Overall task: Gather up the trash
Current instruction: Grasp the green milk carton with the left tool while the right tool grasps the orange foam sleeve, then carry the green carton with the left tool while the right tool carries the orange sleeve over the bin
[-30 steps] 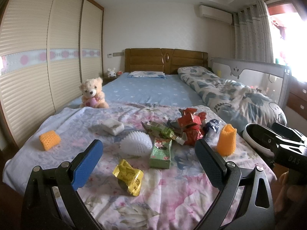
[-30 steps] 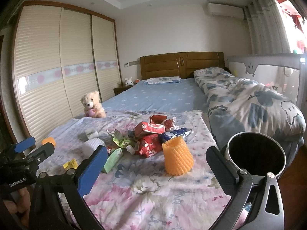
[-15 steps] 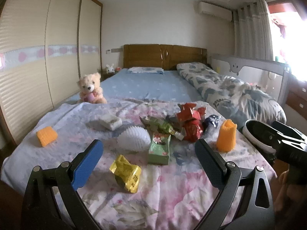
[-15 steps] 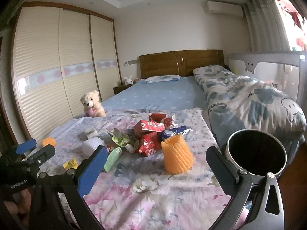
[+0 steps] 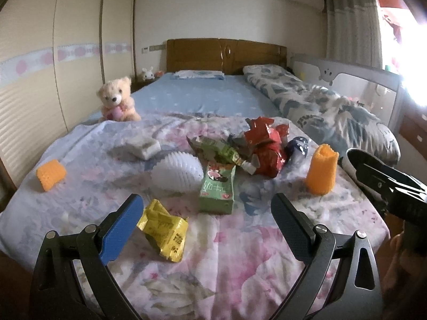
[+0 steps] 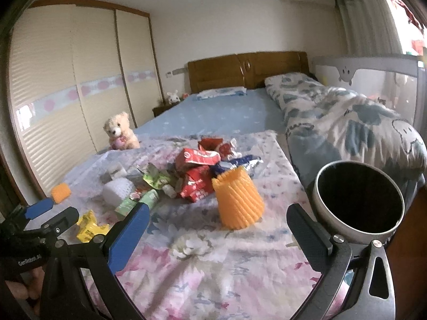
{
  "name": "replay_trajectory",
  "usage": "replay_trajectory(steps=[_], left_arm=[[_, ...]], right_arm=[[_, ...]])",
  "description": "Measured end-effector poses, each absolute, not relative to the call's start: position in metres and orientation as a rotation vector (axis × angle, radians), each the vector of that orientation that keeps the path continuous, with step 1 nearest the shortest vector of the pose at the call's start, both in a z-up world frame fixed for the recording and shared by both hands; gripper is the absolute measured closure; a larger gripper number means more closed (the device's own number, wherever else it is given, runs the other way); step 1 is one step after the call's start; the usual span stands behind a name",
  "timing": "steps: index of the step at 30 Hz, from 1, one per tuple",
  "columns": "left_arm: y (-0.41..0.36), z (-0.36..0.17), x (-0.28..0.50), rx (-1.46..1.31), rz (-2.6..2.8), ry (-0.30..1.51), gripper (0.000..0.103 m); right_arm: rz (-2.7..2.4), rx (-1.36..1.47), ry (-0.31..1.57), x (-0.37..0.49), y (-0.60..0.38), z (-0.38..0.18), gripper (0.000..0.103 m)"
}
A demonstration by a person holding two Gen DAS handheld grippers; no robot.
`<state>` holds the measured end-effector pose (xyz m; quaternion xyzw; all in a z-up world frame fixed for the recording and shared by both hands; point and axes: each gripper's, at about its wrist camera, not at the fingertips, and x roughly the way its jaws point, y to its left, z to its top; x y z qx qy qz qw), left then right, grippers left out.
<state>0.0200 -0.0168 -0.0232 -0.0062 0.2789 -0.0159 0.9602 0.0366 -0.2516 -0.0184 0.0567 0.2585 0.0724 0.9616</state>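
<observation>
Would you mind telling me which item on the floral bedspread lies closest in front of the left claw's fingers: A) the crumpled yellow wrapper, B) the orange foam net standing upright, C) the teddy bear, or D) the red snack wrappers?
A: in the left wrist view the crumpled yellow wrapper lies right beside the open left claw, nearer than every other item on the floral bedspread.
</observation>
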Motion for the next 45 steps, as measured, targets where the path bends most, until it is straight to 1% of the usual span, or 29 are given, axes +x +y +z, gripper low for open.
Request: replay_trajectory(steps=[6, 8, 13, 18, 19, 21, 22, 23, 24, 26, 28, 29, 32, 45], left_arm=[[-0.019, -0.039, 0.049, -0.009, -0.039, 0.642, 0.011], [-0.018, -0.047, 0.062, -0.013, -0.035, 0.673, 0.015], [-0.021, -0.061, 0.089, -0.026, -0.036, 0.741, 0.017], [-0.03, -0.072, 0.107, 0.007, -0.026, 0.782, 0.018], [-0.032, -0.074, 0.11, 0.013, -0.026, 0.791, 0.02], [-0.037, -0.08, 0.117, 0.035, -0.023, 0.812, 0.027], [-0.039, -0.083, 0.12, 0.044, -0.025, 0.827, 0.038], [-0.04, -0.086, 0.122, 0.046, -0.031, 0.842, 0.054], [-0.04, -0.089, 0.124, 0.045, -0.038, 0.858, 0.053], [-0.041, -0.086, 0.123, 0.043, -0.047, 0.844, 0.053], [-0.041, -0.083, 0.118, 0.034, -0.069, 0.827, 0.053], [-0.041, -0.082, 0.115, 0.029, -0.078, 0.822, 0.053], [-0.045, -0.079, 0.108, 0.015, -0.106, 0.814, 0.054], [-0.092, -0.05, 0.081, 0.035, -0.276, 0.746, 0.054]], right_arm=[[0.125, 0.12, 0.608, 0.061, -0.26, -0.032, 0.002], [0.117, 0.114, 0.635, 0.07, -0.262, -0.038, 0.002], [0.113, 0.104, 0.685, 0.091, -0.264, -0.051, 0.002], [0.117, 0.118, 0.725, 0.113, -0.27, -0.061, 0.005], [0.117, 0.122, 0.735, 0.117, -0.271, -0.063, 0.007], [0.123, 0.137, 0.759, 0.126, -0.274, -0.069, 0.01], [0.125, 0.142, 0.765, 0.128, -0.274, -0.071, 0.012], [0.129, 0.149, 0.777, 0.131, -0.275, -0.074, 0.018], [0.136, 0.156, 0.787, 0.133, -0.275, -0.075, 0.022], [0.171, 0.182, 0.81, 0.138, -0.276, -0.078, 0.044], [0.186, 0.191, 0.816, 0.138, -0.277, -0.079, 0.05], [0.187, 0.192, 0.813, 0.138, -0.276, -0.078, 0.055], [0.193, 0.2, 0.801, 0.133, -0.277, -0.077, 0.063], [0.154, 0.28, 0.769, 0.098, -0.315, -0.064, 0.064]])
